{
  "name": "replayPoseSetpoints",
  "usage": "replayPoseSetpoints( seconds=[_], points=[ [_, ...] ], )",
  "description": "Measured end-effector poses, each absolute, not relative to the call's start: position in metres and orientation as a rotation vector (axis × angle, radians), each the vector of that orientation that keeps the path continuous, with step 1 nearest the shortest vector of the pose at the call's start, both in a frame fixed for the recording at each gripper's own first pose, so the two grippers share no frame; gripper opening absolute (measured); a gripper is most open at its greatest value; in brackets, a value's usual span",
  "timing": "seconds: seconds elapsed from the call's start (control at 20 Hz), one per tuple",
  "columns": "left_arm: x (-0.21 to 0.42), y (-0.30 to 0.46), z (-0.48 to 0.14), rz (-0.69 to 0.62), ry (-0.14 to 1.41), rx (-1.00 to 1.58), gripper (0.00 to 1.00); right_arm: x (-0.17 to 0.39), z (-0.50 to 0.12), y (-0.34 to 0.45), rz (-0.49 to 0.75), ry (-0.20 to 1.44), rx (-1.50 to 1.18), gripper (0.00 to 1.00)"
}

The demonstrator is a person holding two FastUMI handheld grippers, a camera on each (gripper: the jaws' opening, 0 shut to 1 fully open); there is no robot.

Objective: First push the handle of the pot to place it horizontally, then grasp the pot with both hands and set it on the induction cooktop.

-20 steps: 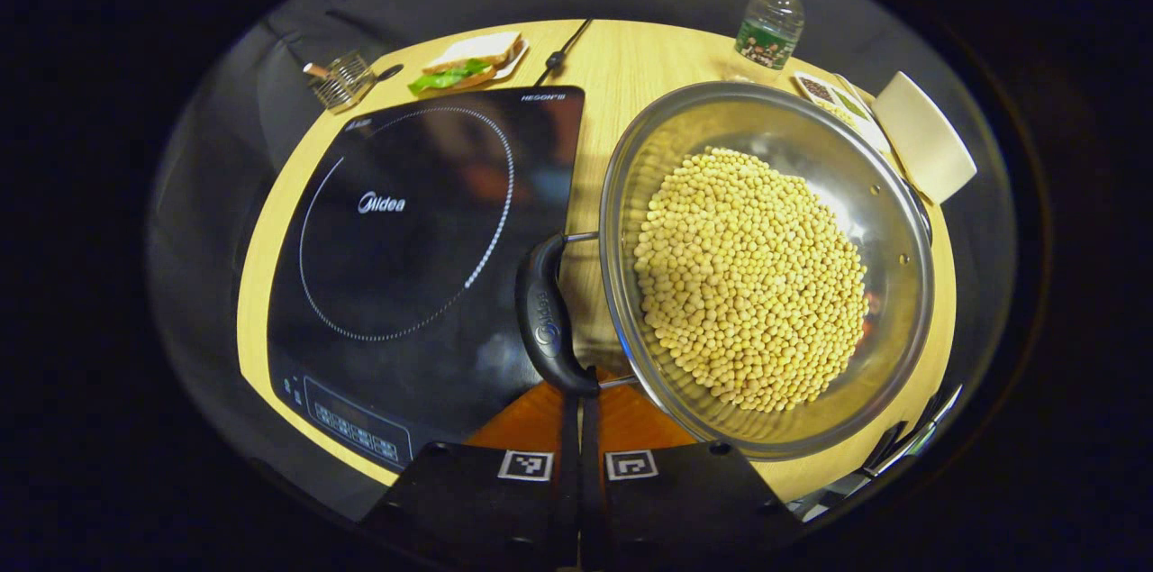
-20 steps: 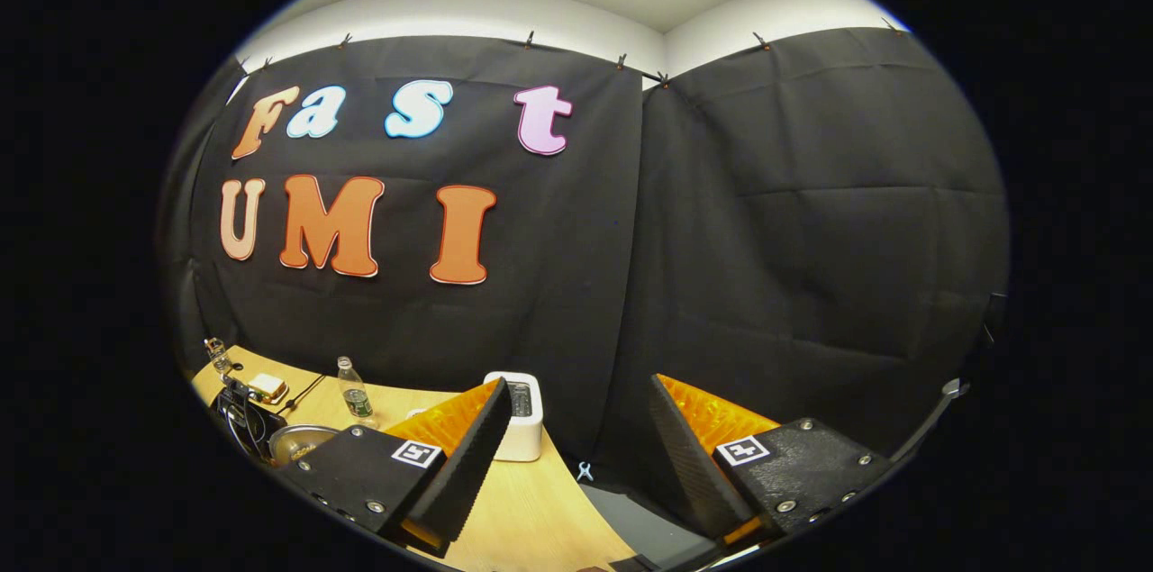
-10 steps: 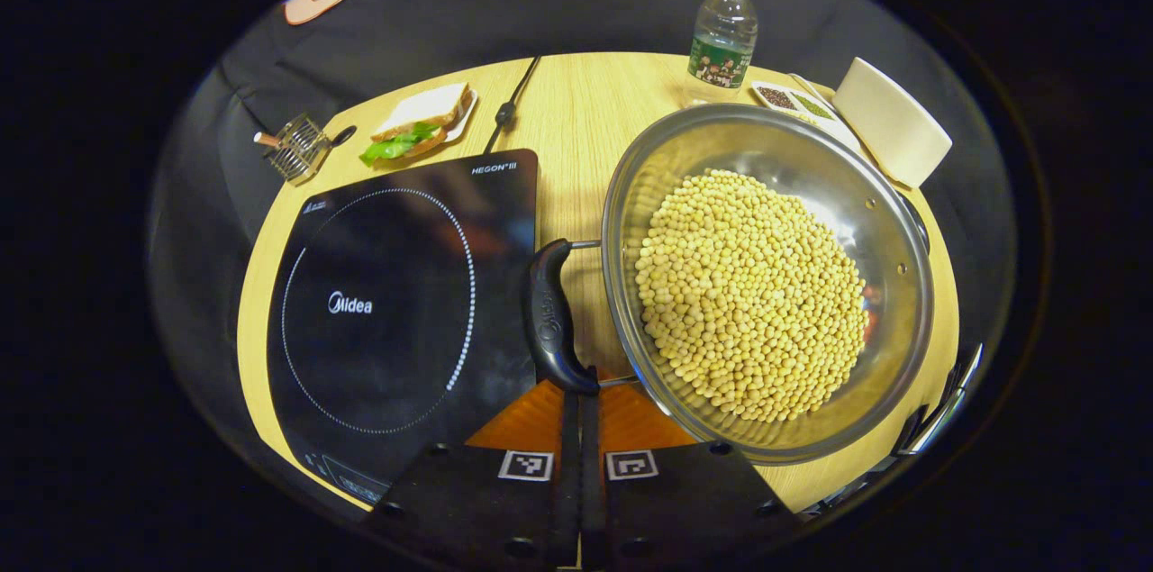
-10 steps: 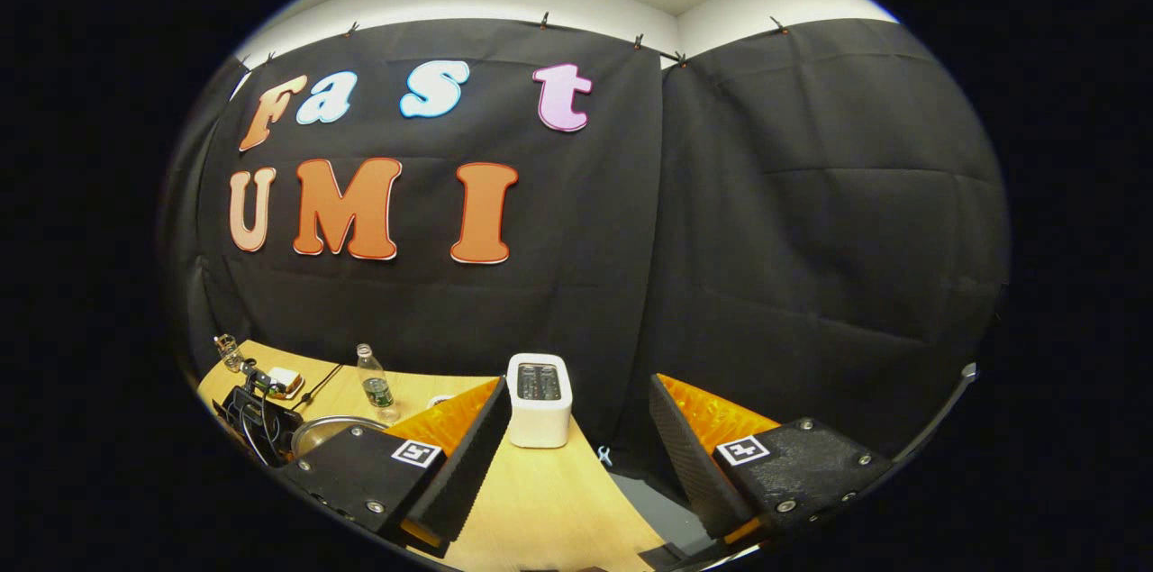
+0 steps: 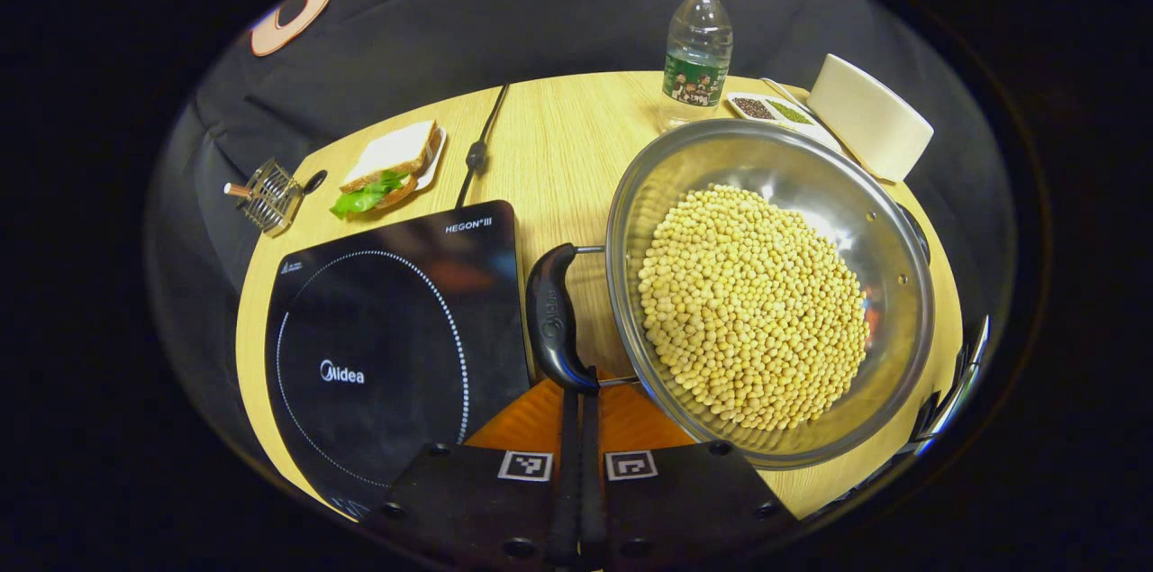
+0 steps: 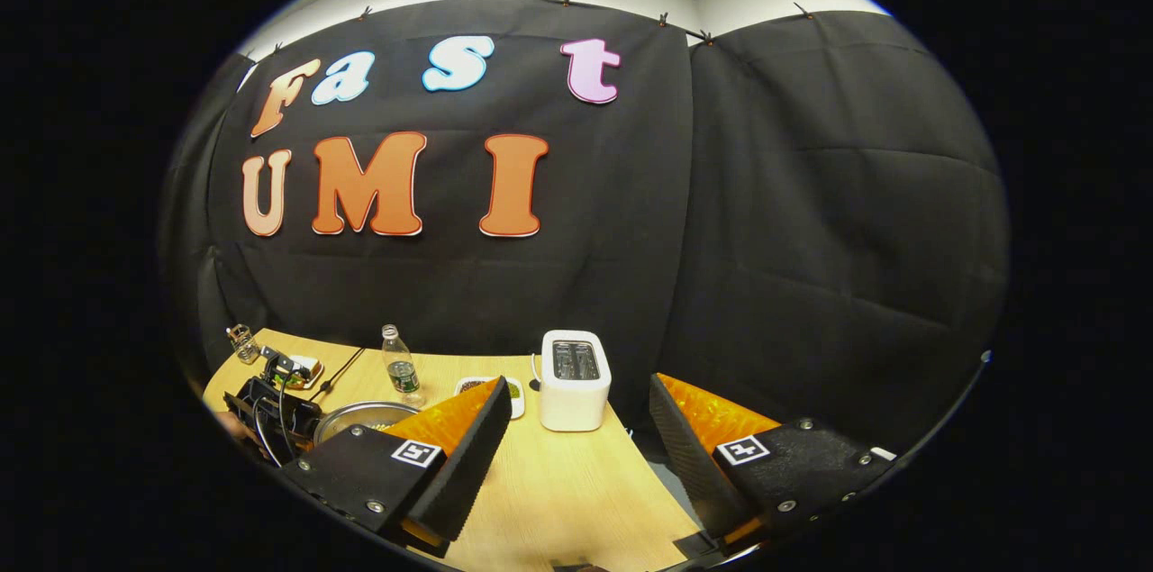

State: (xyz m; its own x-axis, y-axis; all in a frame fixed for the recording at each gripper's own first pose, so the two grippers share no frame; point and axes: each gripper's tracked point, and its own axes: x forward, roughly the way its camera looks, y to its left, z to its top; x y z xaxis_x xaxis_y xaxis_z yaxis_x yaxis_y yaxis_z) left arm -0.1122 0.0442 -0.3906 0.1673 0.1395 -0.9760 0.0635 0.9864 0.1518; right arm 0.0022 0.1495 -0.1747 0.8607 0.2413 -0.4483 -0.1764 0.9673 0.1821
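- The left claw [image 5: 579,410] has its fingers pressed together with nothing between them; their tips sit right at the near end of the pot's handle [image 5: 551,320], seemingly touching it.
- Just beyond the tips and to their right stands the pot [image 5: 775,284], heaped with yellow beans [image 5: 752,306], on the table [image 5: 576,140] beside the cooktop [image 5: 387,347], not on it.
- Over the last second the cooktop has slid down and left in the left gripper view, and the bottle [image 5: 695,49] and toaster [image 5: 869,114] beyond the pot have dropped lower. The handle has kept its place against the tips.
- That reads as the claw tilting or backing with the handle: the push seems nearly or fully done, the two-handed grasp not begun.
- The right claw [image 6: 576,455] is spread wide, holding nothing, well off to the pot's side.
- In its view the toaster [image 6: 573,378] has moved nearer the middle and the pot [image 6: 360,417] shows more, so it appears to be swinging toward the table.
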Motion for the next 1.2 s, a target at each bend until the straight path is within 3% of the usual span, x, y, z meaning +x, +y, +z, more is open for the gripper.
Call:
replayPoseSetpoints(
  seconds=[0.45, 0.6, 0.65, 0.75, 0.8, 0.9, 1.2],
  points=[
    [-0.106, 0.037, -0.377, -0.045, 1.337, 0.068, 0.08, 0.002, -0.191, 0.192, 0.299, 0.539, 0.132, 0.96],
    [-0.105, 0.040, -0.357, -0.061, 1.283, 0.011, 0.12, 0.003, -0.199, 0.219, 0.362, 0.559, 0.135, 0.96],
    [-0.101, 0.044, -0.348, -0.057, 1.248, 0.010, 0.17, 0.005, -0.202, 0.230, 0.382, 0.566, 0.133, 0.96],
    [-0.090, 0.052, -0.334, -0.061, 1.193, 0.013, 0.40, 0.006, -0.209, 0.248, 0.425, 0.579, 0.134, 0.96],
    [-0.086, 0.053, -0.329, -0.064, 1.177, 0.002, 0.59, 0.005, -0.212, 0.259, 0.448, 0.588, 0.138, 0.95],
    [-0.079, 0.050, -0.326, -0.069, 1.158, -0.048, 0.73, 0.002, -0.222, 0.278, 0.487, 0.614, 0.149, 0.96],
    [-0.067, 0.049, -0.351, -0.100, 1.202, -0.066, 0.90, -0.009, -0.263, 0.316, 0.534, 0.731, 0.152, 0.96]
  ],
)
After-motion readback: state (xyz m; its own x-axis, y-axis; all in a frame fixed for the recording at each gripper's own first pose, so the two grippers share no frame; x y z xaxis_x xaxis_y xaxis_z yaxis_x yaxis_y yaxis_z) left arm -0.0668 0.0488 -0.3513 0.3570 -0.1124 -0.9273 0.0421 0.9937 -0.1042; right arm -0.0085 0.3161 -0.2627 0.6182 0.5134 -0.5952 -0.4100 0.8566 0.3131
